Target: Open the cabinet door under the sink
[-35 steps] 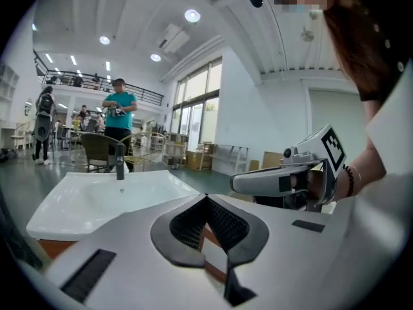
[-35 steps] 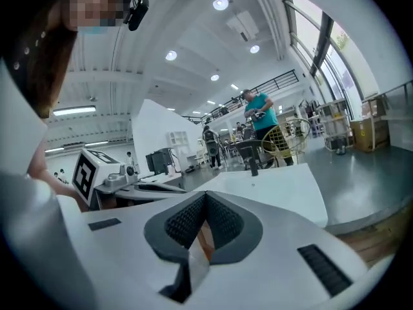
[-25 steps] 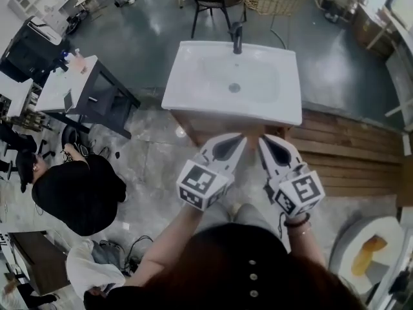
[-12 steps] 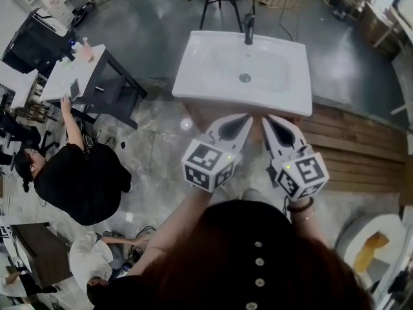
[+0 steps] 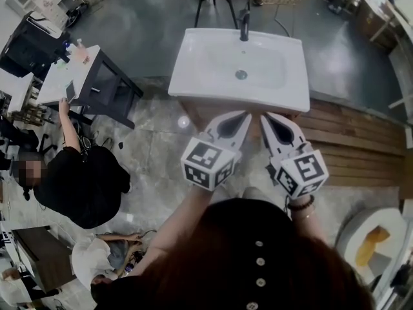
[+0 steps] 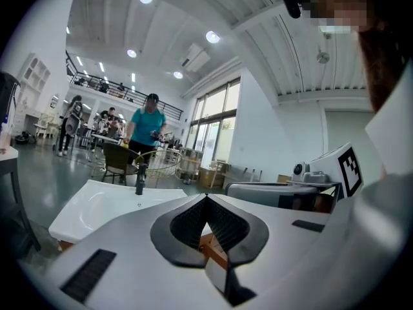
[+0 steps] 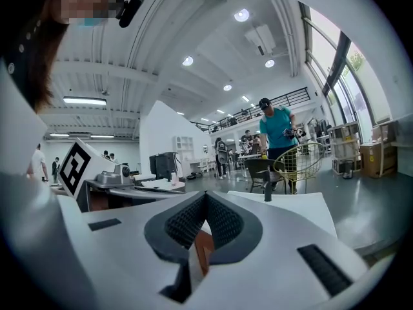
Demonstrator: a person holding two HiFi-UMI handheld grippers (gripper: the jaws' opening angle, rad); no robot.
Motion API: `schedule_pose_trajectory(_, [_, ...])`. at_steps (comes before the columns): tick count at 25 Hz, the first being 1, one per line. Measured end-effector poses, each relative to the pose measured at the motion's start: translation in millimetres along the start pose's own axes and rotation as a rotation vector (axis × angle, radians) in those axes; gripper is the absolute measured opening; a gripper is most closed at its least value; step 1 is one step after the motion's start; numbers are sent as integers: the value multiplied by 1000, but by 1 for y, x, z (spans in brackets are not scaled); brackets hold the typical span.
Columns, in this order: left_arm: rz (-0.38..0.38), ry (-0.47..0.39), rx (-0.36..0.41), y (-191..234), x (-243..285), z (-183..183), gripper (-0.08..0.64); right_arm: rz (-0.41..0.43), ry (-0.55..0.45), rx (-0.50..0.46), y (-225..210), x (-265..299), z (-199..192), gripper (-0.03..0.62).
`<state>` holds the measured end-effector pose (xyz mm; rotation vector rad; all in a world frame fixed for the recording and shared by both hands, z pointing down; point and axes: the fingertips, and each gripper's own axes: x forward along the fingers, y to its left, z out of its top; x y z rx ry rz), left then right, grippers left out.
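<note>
Seen from above, a person stands facing a white sink (image 5: pixel 219 57) with a dark faucet (image 5: pixel 244 23) at its far edge. The brown wooden cabinet (image 5: pixel 195 113) beneath it shows only as a thin strip under the sink's near rim. The cabinet door is on the front face, which the sink hides from this angle, so its handle cannot be made out. The left gripper (image 5: pixel 244 116) and right gripper (image 5: pixel 266 116) are held side by side, near each other, tips pointing at the cabinet's top front edge and stopping short of it. In each gripper view the jaws are pressed together with nothing between them. Only a sliver of the wood shows beyond the left gripper's (image 6: pixel 206 197) tips, and likewise past the right gripper's (image 7: pixel 205 194). Compared with a second ago, little has changed: the jaws have eased fully together, and the grippers hold the same paired pose while the head view shifts slightly. The door is therefore likely still untouched, and the grippers would need to drop below the sink rim to reach it. Another person in black (image 5: pixel 84 186) crouches on the floor at the left.
</note>
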<state>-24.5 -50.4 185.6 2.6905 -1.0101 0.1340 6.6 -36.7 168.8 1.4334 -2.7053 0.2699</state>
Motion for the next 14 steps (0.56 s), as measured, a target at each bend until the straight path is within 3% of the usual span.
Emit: schedule_pose_trajectory(14, [3,0,23,-6,-7,-7,8,-17,23,18,0,-7,-14,6])
